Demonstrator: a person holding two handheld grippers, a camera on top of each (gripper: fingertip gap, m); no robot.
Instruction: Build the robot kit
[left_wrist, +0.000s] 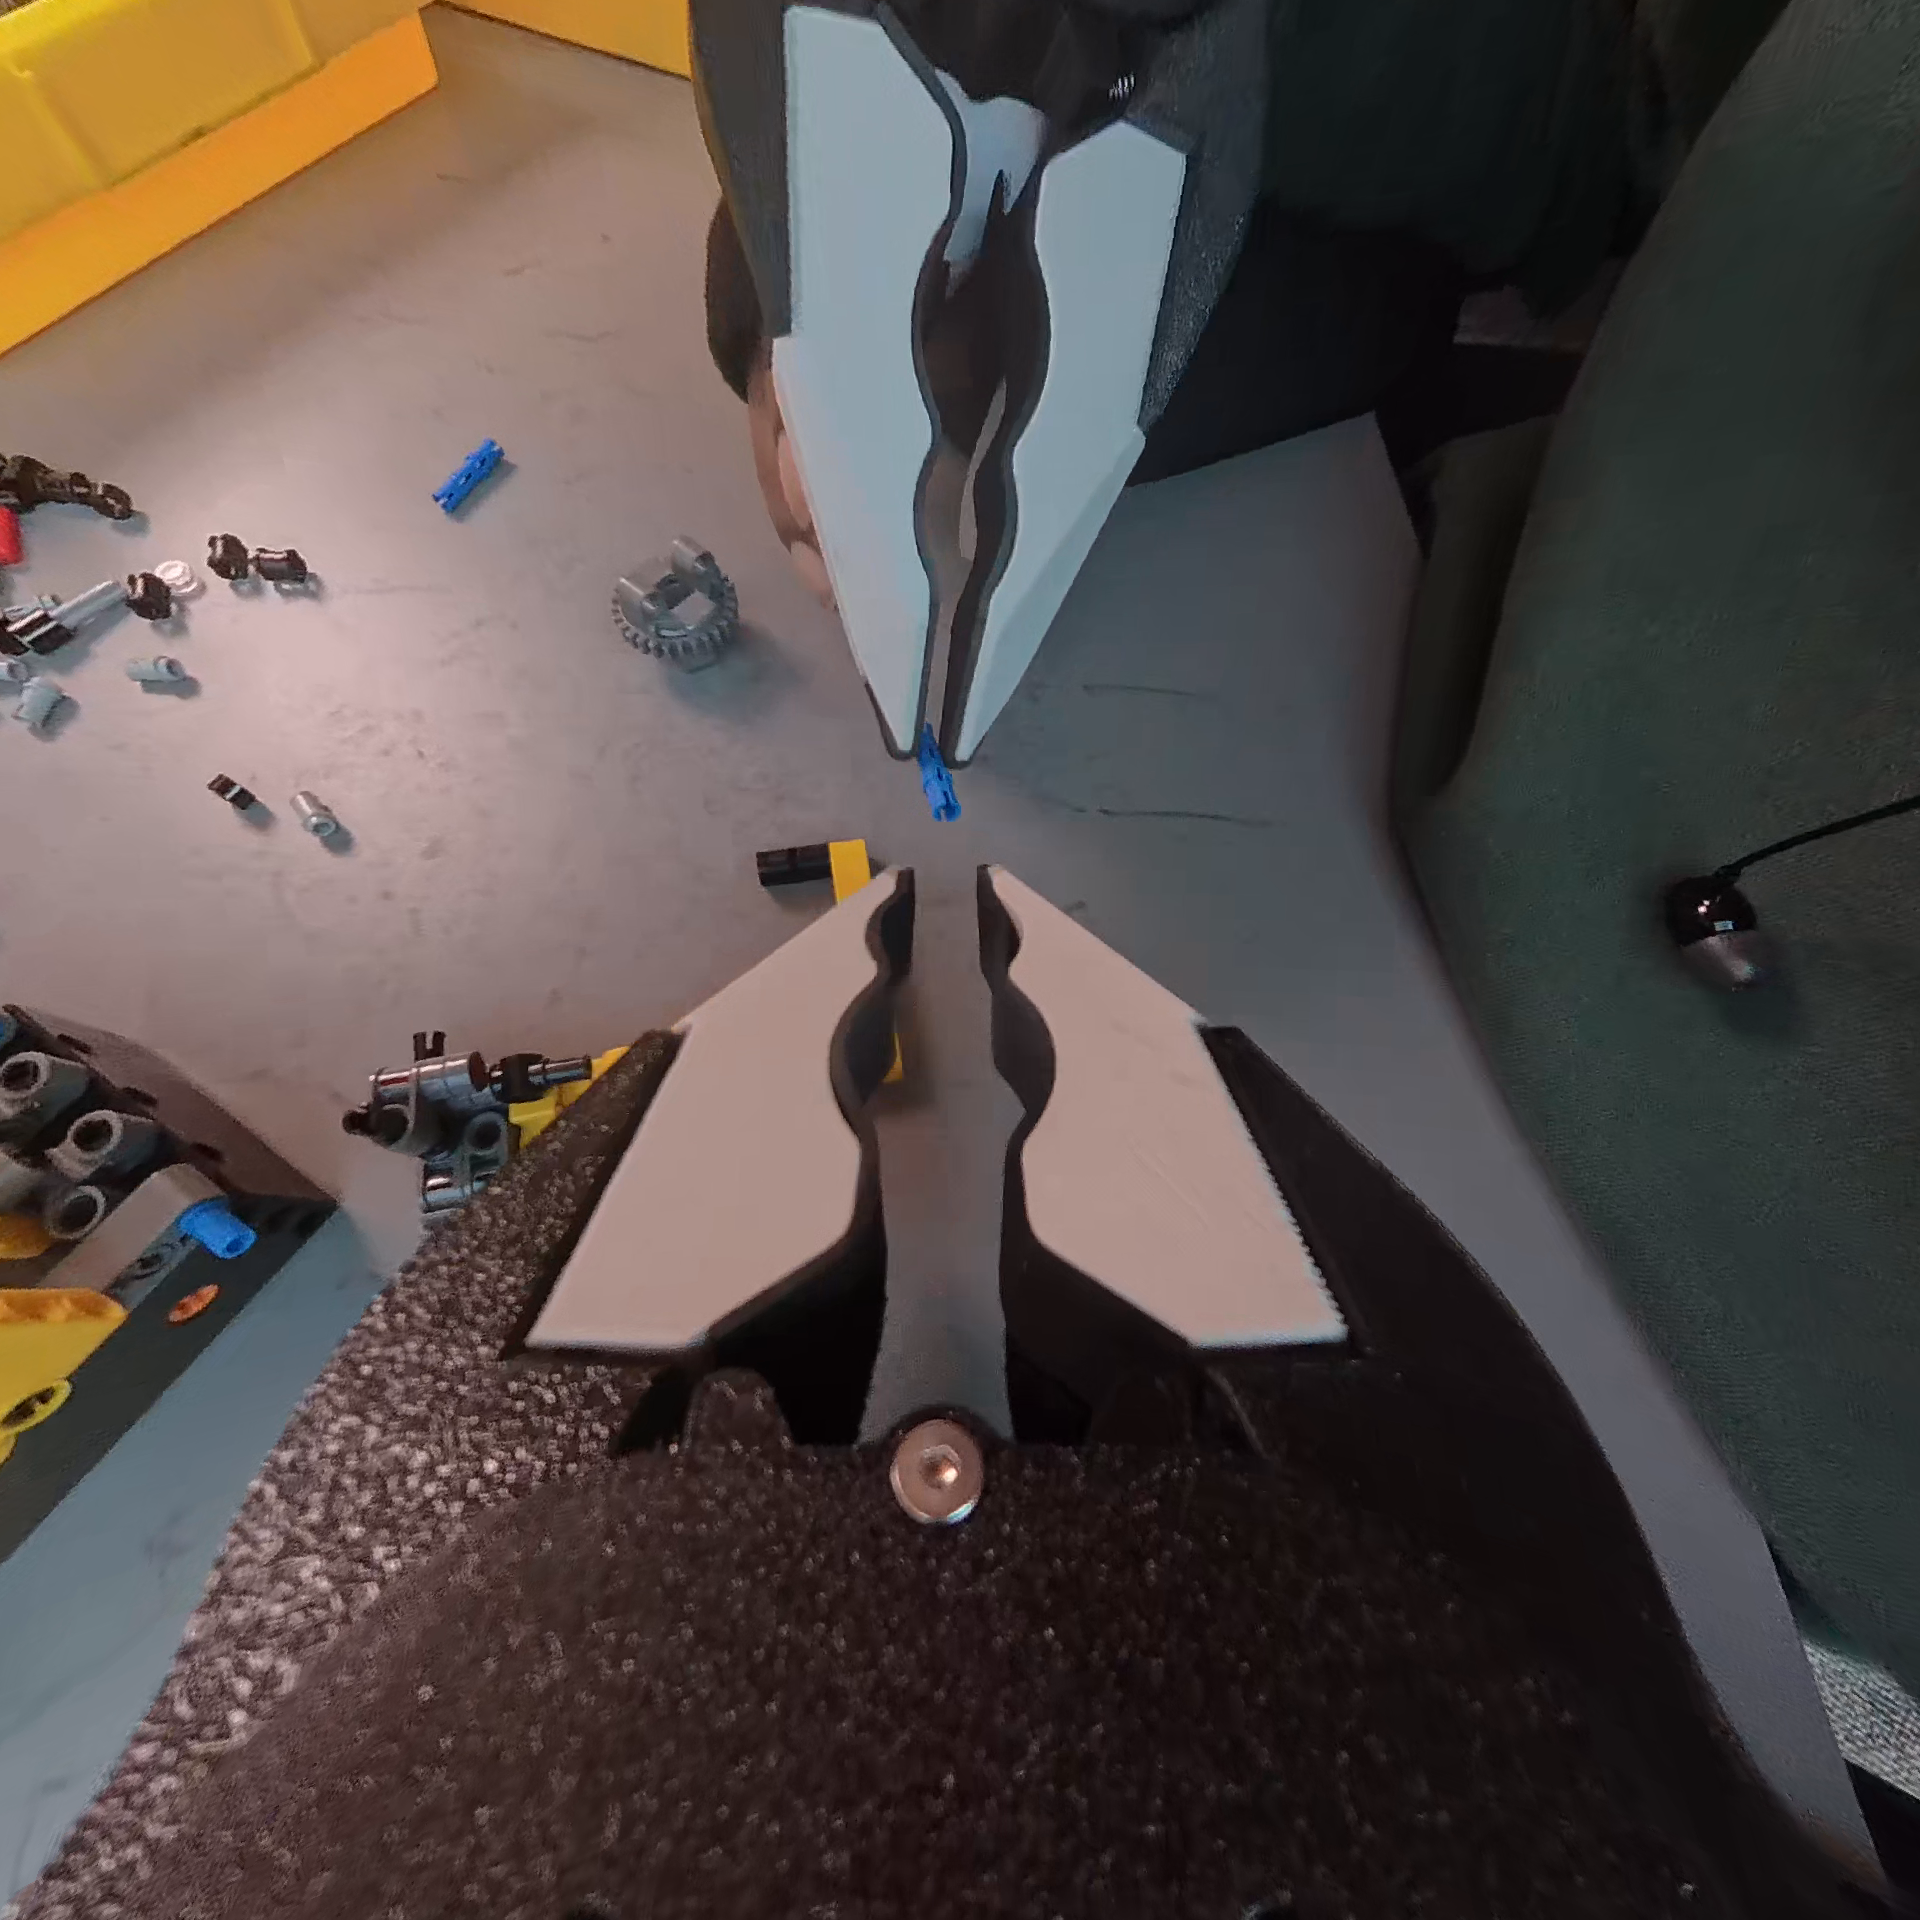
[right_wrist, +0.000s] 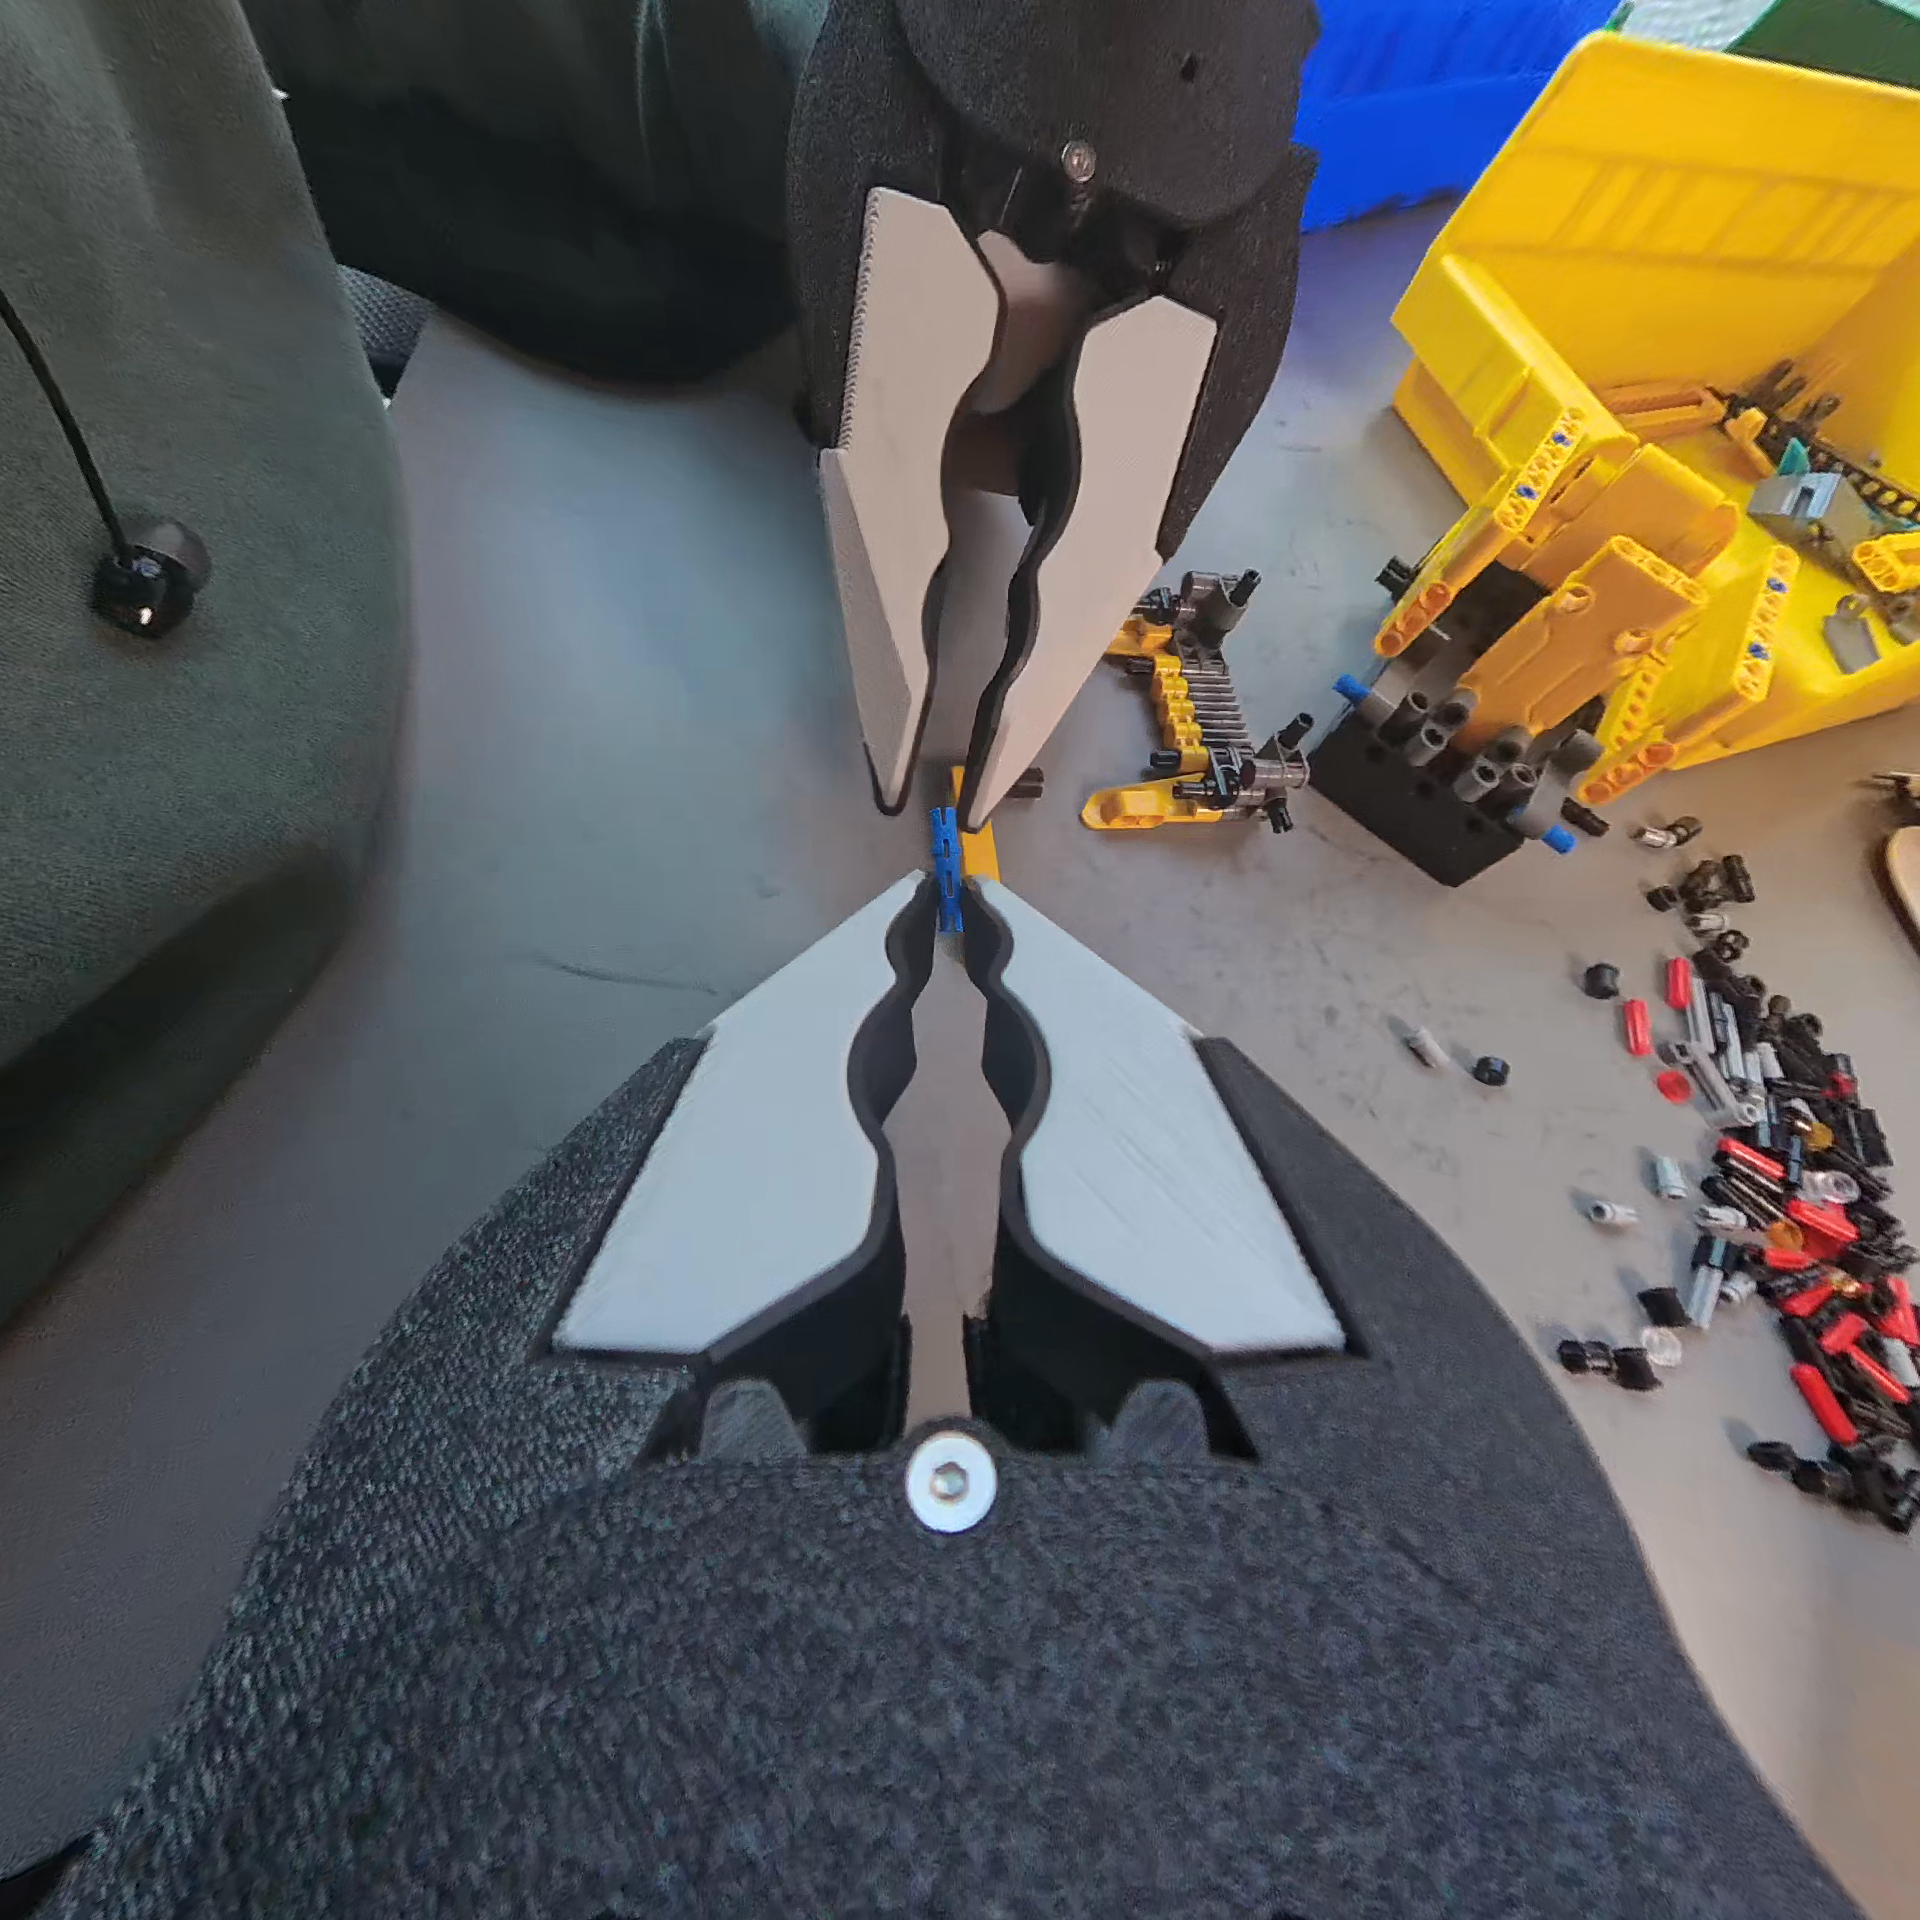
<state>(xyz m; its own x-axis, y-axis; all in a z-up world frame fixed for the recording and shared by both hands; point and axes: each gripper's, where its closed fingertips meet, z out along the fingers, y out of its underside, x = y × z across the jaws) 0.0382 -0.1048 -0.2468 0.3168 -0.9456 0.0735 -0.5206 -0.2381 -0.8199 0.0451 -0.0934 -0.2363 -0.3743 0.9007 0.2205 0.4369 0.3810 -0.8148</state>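
My right gripper (right_wrist: 948, 888) is shut on a small blue pin (right_wrist: 945, 871), pinched at its fingertips. In the left wrist view it comes in from the top (left_wrist: 928, 748), with the blue pin (left_wrist: 937, 779) sticking out toward my left gripper (left_wrist: 945, 878). My left gripper is open by a narrow gap and empty, tip to tip with the right one, just short of the pin's free end. In the right wrist view it hangs in from the top (right_wrist: 935, 808). A yellow beam with black pins (left_wrist: 821, 864) lies on the grey table under its left finger.
A grey gear (left_wrist: 675, 613), a loose blue pin (left_wrist: 468, 476) and small parts lie on the table (left_wrist: 520, 935). A yellow bin (right_wrist: 1662, 312), a yellow-and-black built model (right_wrist: 1507, 727), a small sub-assembly (right_wrist: 1205, 717) and a pile of pins (right_wrist: 1787, 1195) are to the right. A person's green garment (right_wrist: 156, 520) borders the table. My two grippers' fingertips are within a few centimetres of each other. From the right gripper's tips to the grey gear (left_wrist: 675, 613) is close to 8 cm.
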